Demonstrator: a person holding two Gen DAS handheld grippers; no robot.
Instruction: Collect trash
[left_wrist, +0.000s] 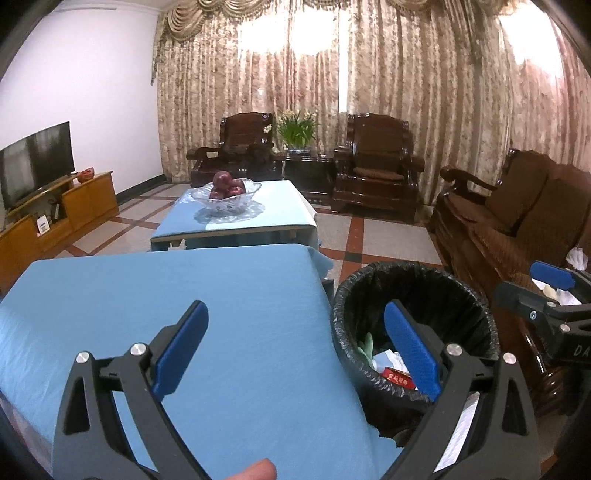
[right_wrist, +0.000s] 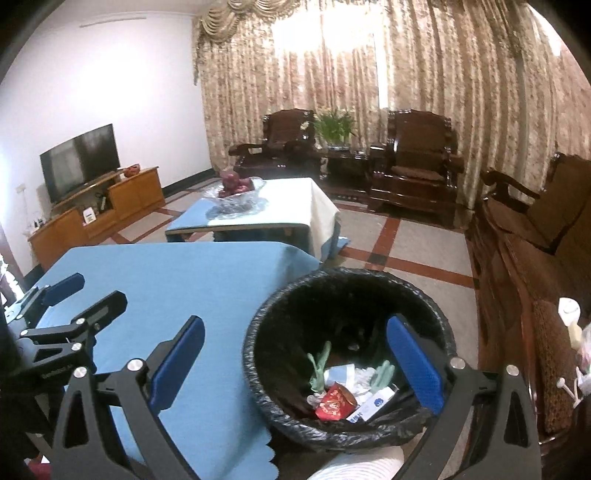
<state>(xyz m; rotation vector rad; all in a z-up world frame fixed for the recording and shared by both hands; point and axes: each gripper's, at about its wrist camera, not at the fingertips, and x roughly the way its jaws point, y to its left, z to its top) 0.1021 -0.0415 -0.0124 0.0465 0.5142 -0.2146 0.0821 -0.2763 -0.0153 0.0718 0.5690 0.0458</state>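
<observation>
A round bin with a black liner (left_wrist: 413, 280) (right_wrist: 347, 288) stands on the floor right of the near table. Inside lie a red packet (right_wrist: 333, 402) (left_wrist: 397, 376), a white-and-blue box (right_wrist: 375, 402), crumpled tissue (right_wrist: 360, 376) and green glove-like pieces (right_wrist: 319, 363). My left gripper (left_wrist: 295, 343) is open and empty, spanning the table's right edge and the bin. My right gripper (right_wrist: 299, 365) is open and empty over the bin's near rim. Each gripper shows in the other's view, the right gripper (left_wrist: 550, 291) at the far right and the left gripper (right_wrist: 66, 295) at the far left.
The near table's blue cloth (left_wrist: 177, 295) (right_wrist: 173, 280) is bare. A second table (left_wrist: 280, 206) beyond holds a glass bowl of red fruit (left_wrist: 227, 190). A dark wooden sofa (left_wrist: 517, 221) runs along the right, with white tissues (left_wrist: 576, 258) on it. Armchairs (left_wrist: 376, 162) and a TV cabinet (left_wrist: 55, 210) stand further off.
</observation>
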